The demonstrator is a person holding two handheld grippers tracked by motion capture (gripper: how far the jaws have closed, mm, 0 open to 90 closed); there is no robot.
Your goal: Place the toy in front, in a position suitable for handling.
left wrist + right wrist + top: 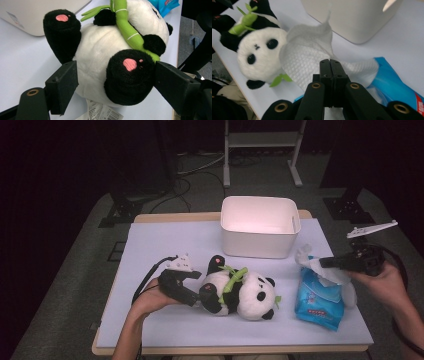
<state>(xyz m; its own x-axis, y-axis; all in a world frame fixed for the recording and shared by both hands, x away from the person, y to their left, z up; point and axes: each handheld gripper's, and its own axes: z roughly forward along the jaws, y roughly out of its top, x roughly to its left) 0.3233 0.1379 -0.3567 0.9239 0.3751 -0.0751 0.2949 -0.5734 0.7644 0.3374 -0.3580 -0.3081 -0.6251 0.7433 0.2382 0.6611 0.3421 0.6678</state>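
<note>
right hand [382, 280] raised, fingers [329, 67] pinching wipe [307, 52].

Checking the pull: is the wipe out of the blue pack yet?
Partly out. The white wipe is pinched in the right gripper, its tail running back to the blue pack.

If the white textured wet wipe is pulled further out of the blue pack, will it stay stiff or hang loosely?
The white textured wet wipe is probably floppy: it folds and drapes from the shut right gripper. It looks thin, so likely light. The blue pack might lift with it.
</note>
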